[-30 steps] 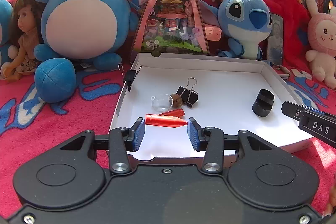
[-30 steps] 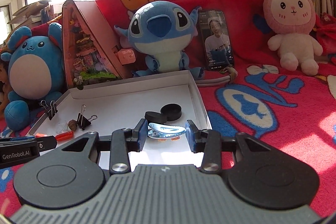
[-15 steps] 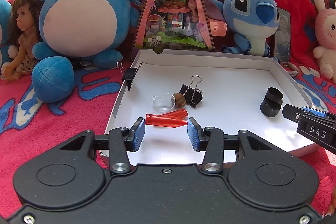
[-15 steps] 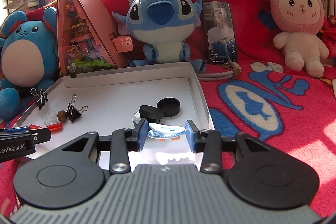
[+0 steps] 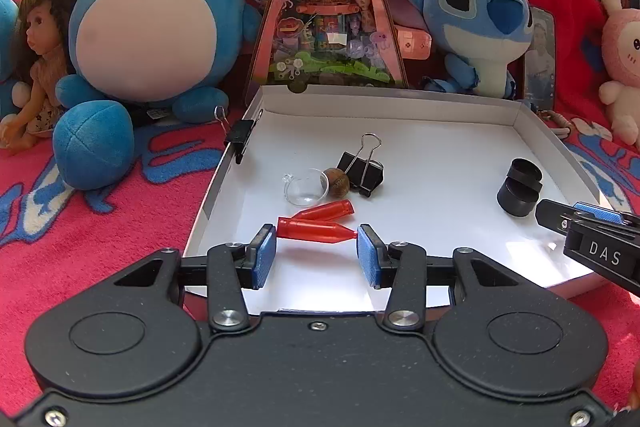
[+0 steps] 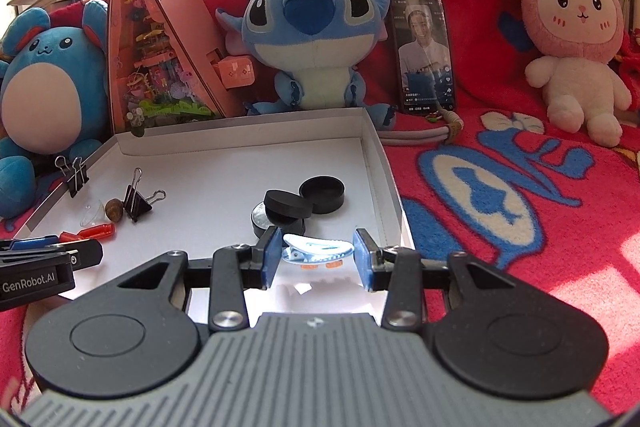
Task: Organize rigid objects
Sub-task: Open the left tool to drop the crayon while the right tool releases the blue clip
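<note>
Red plastic fills the left tongs: a bullet-shaped tube sits crosswise between the blue pads, its flat end against the left pad and its tip against the right one, so the tongs look clamped on it lengthwise. It hangs over the near left part of the white tray, with a second red tube lying on the floor just beyond.

At the near right of the tray, the right tongs are closed on a pale blue hair clip, also held end to end, just in front of the black caps.

Both hands seem to be mid-carry, each with one piece lifted over the tray. Next, each piece needs setting down beside its like, I judge: the tube next to its twin, the clip on a bare patch. The tube's pointed tip gives a thin hold, so a tilt could let it slip. Lowering close to the floor before parting the pads would keep either piece from bouncing toward the binder clip, the clear dome or the nut.
</note>
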`<state>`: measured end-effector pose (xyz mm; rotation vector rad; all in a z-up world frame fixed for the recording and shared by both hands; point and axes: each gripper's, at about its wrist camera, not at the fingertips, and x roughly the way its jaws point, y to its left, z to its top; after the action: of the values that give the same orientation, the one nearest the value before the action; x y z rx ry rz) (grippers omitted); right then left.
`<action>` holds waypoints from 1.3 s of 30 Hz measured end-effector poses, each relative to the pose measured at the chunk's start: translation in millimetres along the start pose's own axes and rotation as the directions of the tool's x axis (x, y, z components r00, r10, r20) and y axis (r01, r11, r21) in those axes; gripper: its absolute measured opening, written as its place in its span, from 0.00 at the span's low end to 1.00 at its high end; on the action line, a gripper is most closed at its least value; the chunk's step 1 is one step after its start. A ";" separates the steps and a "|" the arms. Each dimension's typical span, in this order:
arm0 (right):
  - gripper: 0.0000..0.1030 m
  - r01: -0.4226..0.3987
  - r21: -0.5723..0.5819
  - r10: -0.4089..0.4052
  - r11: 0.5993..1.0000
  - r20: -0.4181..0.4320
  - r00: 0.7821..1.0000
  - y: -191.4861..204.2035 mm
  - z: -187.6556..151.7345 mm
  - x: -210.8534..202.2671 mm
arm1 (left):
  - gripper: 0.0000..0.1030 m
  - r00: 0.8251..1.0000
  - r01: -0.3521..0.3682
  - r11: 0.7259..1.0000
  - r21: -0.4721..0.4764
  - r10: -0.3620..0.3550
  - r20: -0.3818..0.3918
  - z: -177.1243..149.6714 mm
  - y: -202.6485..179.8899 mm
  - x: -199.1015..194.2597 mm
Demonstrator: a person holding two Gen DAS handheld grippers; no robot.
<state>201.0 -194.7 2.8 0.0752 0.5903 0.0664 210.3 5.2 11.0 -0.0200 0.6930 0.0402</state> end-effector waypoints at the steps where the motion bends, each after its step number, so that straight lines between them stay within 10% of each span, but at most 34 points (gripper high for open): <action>1: 0.44 -0.001 0.000 0.001 1.000 -0.003 1.000 0.0 -0.2 0.3 | 0.41 1.000 -0.001 1.000 0.001 0.001 -0.001 -0.2 -0.1 0.5; 21: 0.55 -0.004 -0.006 0.004 1.000 -0.013 1.000 2.6 -1.2 0.3 | 0.42 1.000 -0.012 0.999 0.033 0.012 0.014 -3.8 -5.4 -3.1; 39: 0.63 -0.038 -0.064 0.040 0.997 0.027 0.999 3.8 -5.2 -34.5 | 0.68 0.994 0.032 0.996 0.081 -0.040 0.100 -12.9 -8.8 -53.7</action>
<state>169.4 -193.6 17.9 0.0256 0.5583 0.1215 161.2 -5.6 35.4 0.0451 0.5915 -0.0209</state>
